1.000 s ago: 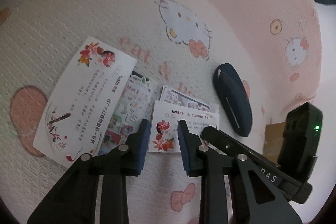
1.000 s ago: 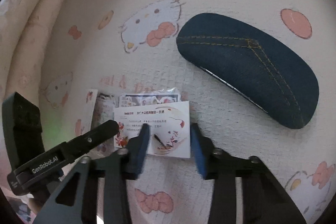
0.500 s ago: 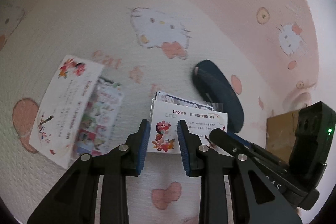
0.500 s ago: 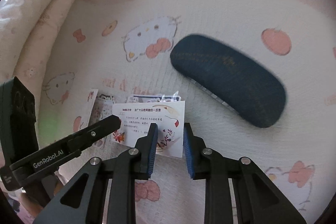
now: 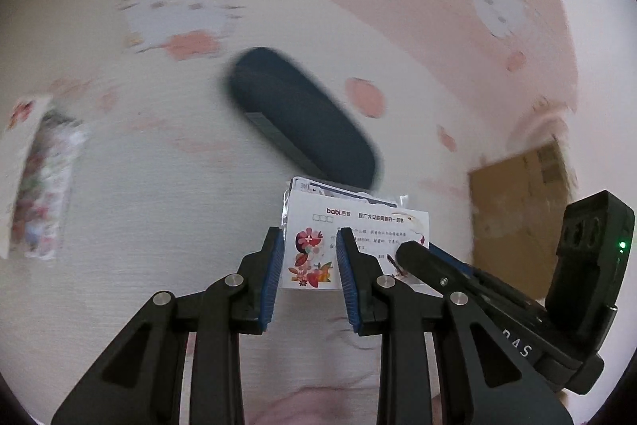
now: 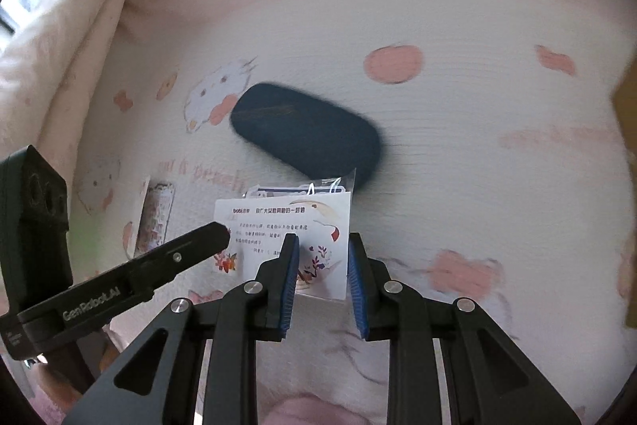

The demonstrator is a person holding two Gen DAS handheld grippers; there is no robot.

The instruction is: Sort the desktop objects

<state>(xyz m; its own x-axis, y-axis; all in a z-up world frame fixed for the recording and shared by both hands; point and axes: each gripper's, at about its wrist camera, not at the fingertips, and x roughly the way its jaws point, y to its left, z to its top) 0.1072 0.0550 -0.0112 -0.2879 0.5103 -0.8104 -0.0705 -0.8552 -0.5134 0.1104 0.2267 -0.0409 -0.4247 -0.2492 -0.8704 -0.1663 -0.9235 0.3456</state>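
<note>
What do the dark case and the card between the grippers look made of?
Dark case: probably denim-like navy fabric, matte; the blur hides details. Card: thin printed paper, smooth white, seemingly in a clear plastic sleeve with a shiny edge.

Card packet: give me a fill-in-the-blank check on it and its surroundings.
The card packet is clamped by the left gripper and the ____ gripper.
The case beyond it is dark ____.
In the left wrist view, a second packet lies to its ____.
Missing: right; blue; left.
</note>
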